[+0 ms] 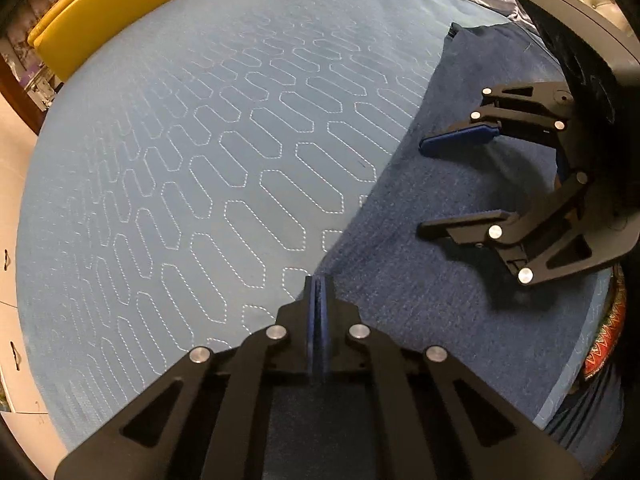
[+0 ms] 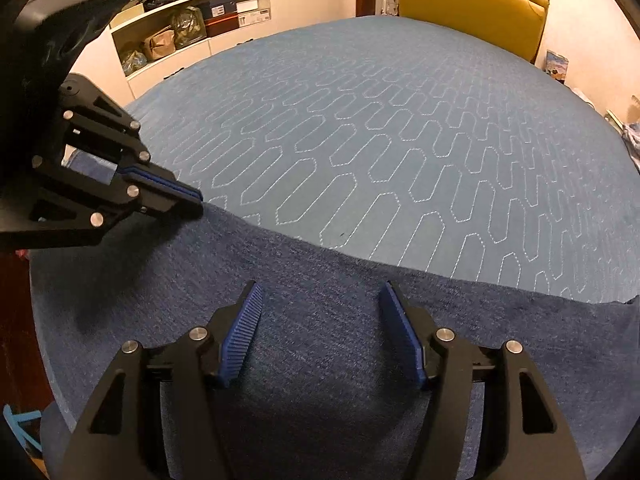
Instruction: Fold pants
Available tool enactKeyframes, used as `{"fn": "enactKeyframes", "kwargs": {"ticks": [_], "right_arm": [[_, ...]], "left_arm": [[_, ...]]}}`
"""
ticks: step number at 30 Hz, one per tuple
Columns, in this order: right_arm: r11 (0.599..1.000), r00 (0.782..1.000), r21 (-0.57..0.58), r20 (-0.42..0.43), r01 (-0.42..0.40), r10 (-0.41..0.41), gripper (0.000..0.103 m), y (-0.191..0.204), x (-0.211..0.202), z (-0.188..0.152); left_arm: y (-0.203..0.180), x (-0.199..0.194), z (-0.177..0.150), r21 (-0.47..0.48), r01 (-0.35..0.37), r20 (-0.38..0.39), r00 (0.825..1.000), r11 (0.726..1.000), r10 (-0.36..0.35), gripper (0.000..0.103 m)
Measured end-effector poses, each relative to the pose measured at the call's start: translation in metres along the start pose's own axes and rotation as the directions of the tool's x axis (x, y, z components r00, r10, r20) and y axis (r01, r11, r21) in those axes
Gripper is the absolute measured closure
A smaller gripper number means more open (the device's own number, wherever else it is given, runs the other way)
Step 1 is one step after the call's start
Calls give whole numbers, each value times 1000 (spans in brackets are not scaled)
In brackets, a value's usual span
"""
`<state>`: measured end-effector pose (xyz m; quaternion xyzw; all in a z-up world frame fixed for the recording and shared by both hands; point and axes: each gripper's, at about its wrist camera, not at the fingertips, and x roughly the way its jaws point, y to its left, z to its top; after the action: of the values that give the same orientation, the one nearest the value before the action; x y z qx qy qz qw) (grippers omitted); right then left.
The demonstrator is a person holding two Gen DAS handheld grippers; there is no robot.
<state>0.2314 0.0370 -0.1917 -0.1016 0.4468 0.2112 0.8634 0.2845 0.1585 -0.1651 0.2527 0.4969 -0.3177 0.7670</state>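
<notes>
The pants [image 2: 320, 280] lay flat along the near edge of the quilted bed [image 2: 380, 120], dark blue and soft-looking. The left gripper [image 1: 318, 284] had its pads pressed together at the cloth's edge; whether fabric sat between them, I couldn't tell. The right gripper [image 2: 320, 300] hovered over the pants, spread wide. Such limp, light cloth would likely sag; corners or hems seemed the best hold.
</notes>
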Motion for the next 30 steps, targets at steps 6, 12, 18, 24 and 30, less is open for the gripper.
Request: {"fn": "enactKeyframes", "kwargs": {"ticks": [6,12,18,24,30], "right_arm": [[999,1000,-33,5,21,-21,40,4,6,-2],[997,998,-26,22,67,-66,35,1,9,-1],[994,994,-12,18,109,-108,29,2,3,5],[1000,999,23,47,13,-14,29,21,-60,-12],[995,999,-96,39,2,2,29,68,-77,-60]], "left_arm": [[3,-2,-11,-49,-25,25,999,998,27,80],[47,-74,-71,-477,-64,233,953,877,196,72],[16,-48,-122,-539,-86,126,975,838,181,68],[81,-59,-175,-711,-295,-7,911,638,412,84],[58,-120,-208,-795,-275,84,833,540,547,65]]}}
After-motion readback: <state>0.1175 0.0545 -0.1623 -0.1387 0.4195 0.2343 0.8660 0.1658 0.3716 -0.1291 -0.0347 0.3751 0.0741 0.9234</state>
